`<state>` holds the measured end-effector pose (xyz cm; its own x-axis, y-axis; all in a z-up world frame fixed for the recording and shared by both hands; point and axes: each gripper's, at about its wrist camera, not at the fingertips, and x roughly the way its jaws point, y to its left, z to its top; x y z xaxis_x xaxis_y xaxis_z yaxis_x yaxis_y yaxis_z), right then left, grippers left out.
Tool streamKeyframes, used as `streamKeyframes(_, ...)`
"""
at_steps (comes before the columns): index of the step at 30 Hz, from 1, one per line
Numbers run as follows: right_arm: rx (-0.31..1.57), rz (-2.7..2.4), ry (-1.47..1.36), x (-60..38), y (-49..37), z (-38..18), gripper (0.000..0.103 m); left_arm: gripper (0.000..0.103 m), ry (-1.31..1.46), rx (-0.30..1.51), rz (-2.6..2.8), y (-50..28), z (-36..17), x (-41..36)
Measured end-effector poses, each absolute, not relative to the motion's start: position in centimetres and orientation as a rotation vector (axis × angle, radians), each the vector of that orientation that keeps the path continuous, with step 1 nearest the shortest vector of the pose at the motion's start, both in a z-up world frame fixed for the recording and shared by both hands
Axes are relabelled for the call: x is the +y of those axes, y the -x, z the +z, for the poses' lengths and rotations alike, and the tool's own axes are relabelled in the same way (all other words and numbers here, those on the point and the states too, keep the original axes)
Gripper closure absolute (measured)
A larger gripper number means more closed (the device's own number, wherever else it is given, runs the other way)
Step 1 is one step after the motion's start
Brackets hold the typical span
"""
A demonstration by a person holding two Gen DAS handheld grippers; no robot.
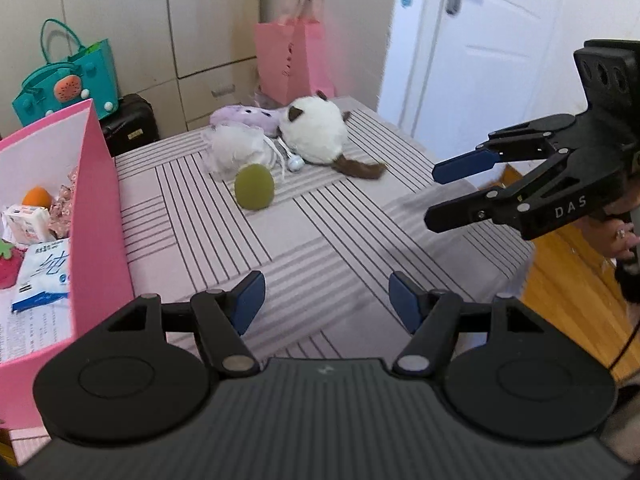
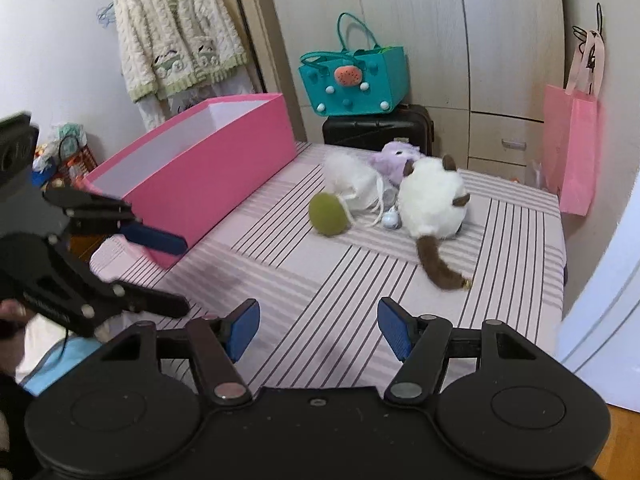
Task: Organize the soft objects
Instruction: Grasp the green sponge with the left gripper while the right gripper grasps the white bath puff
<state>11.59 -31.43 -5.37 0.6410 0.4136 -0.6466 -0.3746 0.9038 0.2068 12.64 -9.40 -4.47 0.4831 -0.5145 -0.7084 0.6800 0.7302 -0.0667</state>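
Left wrist view
Surface: you are over a bed (image 1: 320, 216) with a pale pink cover crossed by blocks of dark stripes.
Soft things: the white plush cat (image 1: 316, 132) with brown ears and tail lies at the far end, a purple plush (image 1: 244, 116) touching it behind, a white fluffy pouch (image 1: 236, 152) beside it, and a green ball (image 1: 255, 187) just in front of the pouch.
Box: the pink box (image 1: 100, 216) stands on the bed at your left, with packets and an orange thing inside.
Room: beige wardrobe doors, a teal bag (image 1: 68, 84) on a black suitcase (image 1: 128, 124), a pink paper bag (image 1: 292, 60), a white door at right, wooden floor.
Writing: "DAS" on the right tongs (image 1: 450, 194); the packet print is too small to read.
Left tongs (image 1: 326, 300): apart, nothing between them.

Right wrist view
Surface: the same striped bed, the soft things grouped at its far end, well apart from both tongs.
Box: the pink box lies left of the group.
Room: a cream fleece jacket (image 2: 176, 28) hangs on the left wall.
Right tongs (image 2: 318, 330): apart, empty.
Left tongs: at the left edge, apart, empty.
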Motion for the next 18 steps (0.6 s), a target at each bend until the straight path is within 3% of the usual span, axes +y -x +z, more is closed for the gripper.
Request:
streamKeyframes(12,0.611,0.344,-0.008,-29.4,-17.5,-5.7,0.033,0.038,-0.182,0.641,-0.594,-16.8,-7.9,-11.9)
streamKeyframes(18,0.643,0.397,-0.067,-28.5,-21.0,-5.8,0.033,0.041,-0.178,0.595,-0.544,-19.1,-8.8,-12.9)
